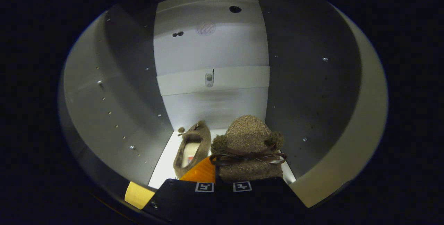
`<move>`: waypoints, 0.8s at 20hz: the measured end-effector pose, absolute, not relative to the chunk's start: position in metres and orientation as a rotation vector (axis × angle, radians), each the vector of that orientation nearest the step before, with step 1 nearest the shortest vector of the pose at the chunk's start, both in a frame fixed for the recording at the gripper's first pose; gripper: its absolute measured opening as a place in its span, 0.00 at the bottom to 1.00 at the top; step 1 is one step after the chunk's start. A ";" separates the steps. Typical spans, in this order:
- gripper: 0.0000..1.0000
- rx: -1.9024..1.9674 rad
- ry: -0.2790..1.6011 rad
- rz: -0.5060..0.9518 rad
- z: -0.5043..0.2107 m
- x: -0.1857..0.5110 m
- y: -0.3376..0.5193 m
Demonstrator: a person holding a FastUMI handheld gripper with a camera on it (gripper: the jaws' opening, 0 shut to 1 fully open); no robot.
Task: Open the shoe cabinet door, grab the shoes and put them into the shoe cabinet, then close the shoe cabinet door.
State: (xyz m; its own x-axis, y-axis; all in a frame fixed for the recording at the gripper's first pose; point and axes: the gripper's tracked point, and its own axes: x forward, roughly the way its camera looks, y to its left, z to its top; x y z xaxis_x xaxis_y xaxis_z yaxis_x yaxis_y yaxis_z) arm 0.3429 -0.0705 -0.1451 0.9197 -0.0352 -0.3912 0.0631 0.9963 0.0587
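I am looking into the white shoe cabinet (215, 51) from just inside its opening. A brown woolly slipper (248, 141) with two pom-poms and a dark ribbon bow stands toe-up right at my fingers. My gripper (216, 178) is shut on its heel end, the fingers almost together. The slipper hangs over the right part of the cabinet floor (164, 167). The matching slipper (192, 147) lies on that floor to the left, opening upward, toe toward the back wall.
The cabinet's side walls (125, 89) close in on both sides and carry rows of small shelf-pin holes. A pale cross strip with a small metal fitting (209, 79) runs across the back wall. A hole (235, 9) shows higher up.
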 end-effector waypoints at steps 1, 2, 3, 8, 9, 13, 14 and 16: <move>0.05 0.079 0.400 -0.041 -0.143 0.356 -0.069; 0.05 0.087 0.397 -0.039 -0.141 0.368 -0.070; 0.05 0.098 0.392 -0.049 -0.140 0.382 -0.075; 0.05 0.172 0.428 -0.093 -0.161 0.430 -0.093; 0.05 0.167 0.440 -0.100 -0.169 0.438 -0.096; 0.05 0.119 0.554 -0.092 -0.219 0.452 -0.097; 0.05 0.107 0.594 -0.085 -0.232 0.452 -0.097; 0.05 0.069 0.646 -0.071 -0.251 0.453 -0.096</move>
State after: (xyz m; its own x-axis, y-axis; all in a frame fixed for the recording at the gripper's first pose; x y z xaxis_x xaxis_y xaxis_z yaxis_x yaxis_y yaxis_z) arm 0.4531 -0.0959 -0.2507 0.7963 -0.0449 -0.6032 0.0876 0.9953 0.0416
